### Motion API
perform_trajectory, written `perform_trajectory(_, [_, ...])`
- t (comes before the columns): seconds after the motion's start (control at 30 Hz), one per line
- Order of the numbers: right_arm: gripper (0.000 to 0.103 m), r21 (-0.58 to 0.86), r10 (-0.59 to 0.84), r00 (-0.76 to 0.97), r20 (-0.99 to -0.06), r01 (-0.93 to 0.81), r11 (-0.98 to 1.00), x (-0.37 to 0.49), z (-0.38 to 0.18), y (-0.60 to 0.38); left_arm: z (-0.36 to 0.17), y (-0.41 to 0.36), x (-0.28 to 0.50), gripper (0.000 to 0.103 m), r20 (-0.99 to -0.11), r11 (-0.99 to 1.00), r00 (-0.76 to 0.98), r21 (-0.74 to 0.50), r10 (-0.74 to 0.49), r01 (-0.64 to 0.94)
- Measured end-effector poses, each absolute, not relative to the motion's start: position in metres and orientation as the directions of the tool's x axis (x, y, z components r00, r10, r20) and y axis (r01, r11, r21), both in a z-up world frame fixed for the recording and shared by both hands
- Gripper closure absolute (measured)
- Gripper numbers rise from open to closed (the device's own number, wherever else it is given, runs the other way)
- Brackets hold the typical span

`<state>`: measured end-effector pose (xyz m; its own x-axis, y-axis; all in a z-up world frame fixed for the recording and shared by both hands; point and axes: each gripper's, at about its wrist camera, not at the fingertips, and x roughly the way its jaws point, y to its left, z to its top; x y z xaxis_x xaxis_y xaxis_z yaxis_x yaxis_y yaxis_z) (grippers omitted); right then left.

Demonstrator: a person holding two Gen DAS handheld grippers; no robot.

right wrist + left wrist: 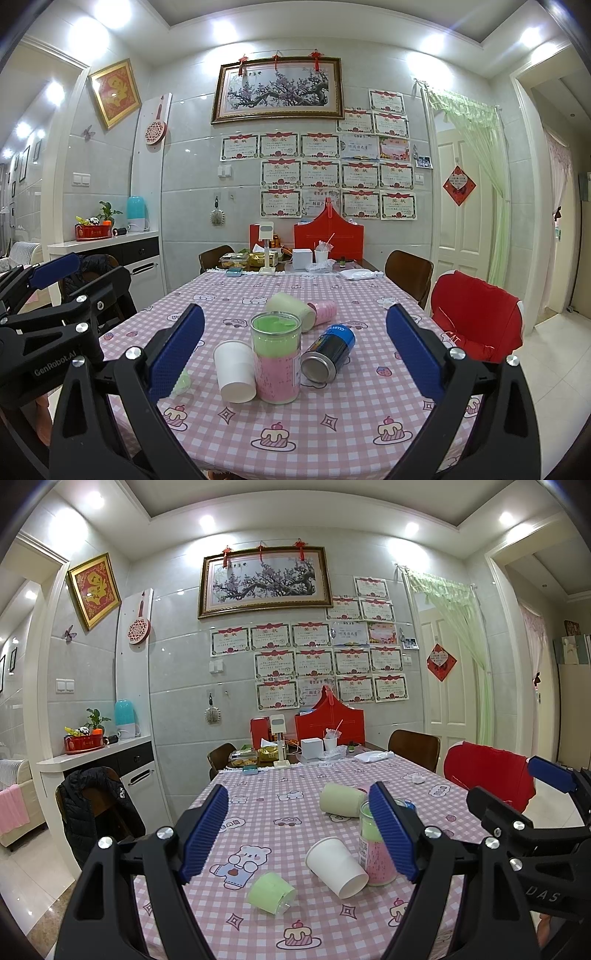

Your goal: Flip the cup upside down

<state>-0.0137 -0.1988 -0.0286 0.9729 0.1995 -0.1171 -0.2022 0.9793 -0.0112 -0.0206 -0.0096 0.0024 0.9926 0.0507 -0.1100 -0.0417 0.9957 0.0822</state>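
Cups are seen scattered on the bench (pixel 332 915), which is covered by a pink checked cloth printed with bears and cakes. A white paper cup (pixel 337 866) lies on its side, its open mouth turned toward the left wrist camera; in the right wrist view the same white paper cup (pixel 235 370) is seen touching, or just beside, a clear upright jar (pixel 276 357) holding green and pink contents. A small green cup (pixel 270 891) lies tipped over nearer the bench edge, and a pale cream cup (pixel 341 799) lies on its side farther back. A blue can (pixel 328 354) lies on its side just right of the jar, and a pink cup (pixel 325 311) is seen behind it. The left gripper (pixel 299 834) is held above the bench with its jaws wide apart and nothing between the blue pads; the white paper cup lies ahead, between the two jaws in the view but untouched. The right gripper (pixel 295 354) is likewise held with its jaws spread wide and empty, the jar and white cup appearing between them, ahead of the pads.
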Motion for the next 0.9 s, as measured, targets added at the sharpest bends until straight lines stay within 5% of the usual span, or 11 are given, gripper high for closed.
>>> perform_trajectory(0.9, [0.008, -0.003, 0.194, 0.970, -0.144, -0.196, 0.981, -0.008, -0.036, -0.202, -0.009, -0.005, -0.007, 0.025, -0.155, 0.995, 0.987, 0.090, 0.050, -0.036])
